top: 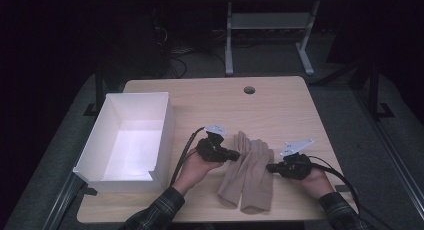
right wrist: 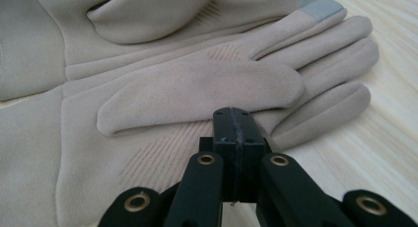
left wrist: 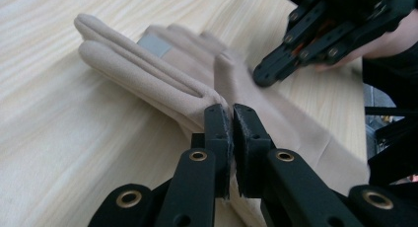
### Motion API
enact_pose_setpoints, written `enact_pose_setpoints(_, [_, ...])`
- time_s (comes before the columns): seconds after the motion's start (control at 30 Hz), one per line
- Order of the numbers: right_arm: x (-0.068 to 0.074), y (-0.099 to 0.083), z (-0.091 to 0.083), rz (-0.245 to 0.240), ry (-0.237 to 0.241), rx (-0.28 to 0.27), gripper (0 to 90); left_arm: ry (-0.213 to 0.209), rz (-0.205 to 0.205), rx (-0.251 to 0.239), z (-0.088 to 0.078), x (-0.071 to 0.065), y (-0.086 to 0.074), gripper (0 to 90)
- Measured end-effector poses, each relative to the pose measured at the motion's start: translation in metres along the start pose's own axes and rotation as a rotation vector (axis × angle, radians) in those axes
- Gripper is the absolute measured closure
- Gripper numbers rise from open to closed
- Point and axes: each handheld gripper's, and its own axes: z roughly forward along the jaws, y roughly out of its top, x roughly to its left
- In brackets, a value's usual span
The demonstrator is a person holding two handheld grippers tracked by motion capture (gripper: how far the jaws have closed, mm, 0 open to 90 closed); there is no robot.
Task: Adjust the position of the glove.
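Both grippers are at the pair of beige fabric gloves (top: 248, 172), which lies flat on the light wooden desk (top: 280, 105), at lower centre of the high view. At the left edge of the gloves, the left black gripper (top: 237, 154) has its jaws nearly together, and in the left gripper view they pinch the edge of the fabric. At the right edge, the right black gripper (top: 270, 167) has its jaws pressed fully together, just beside one glove's thumb (right wrist: 207, 96), with nothing seen between them. One white open cardboard box (top: 165, 135) stands at the left of the desk, well apart from the gloves.
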Motion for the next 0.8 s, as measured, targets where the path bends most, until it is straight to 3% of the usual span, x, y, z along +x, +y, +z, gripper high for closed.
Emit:
enact_pose_setpoints(0.17, [0.0, 0.006, 0.005, 0.007, 0.005, 0.001, 89.9, -0.02, -0.004, -0.029, 0.005, -0.002, 0.009, 85.2])
enact_pose_setpoints(0.33, [0.002, 0.013, 0.013, 0.0, 0.012, 0.0, 89.9, -0.032, 0.001, -0.028, 0.015, -0.005, 0.014, 85.2])
enact_pose_setpoints(0.8, [0.003, 0.014, 0.016, -0.006, 0.008, -0.005, 89.8, -0.062, 0.035, 0.037, 0.059, -0.015, 0.018, 84.5])
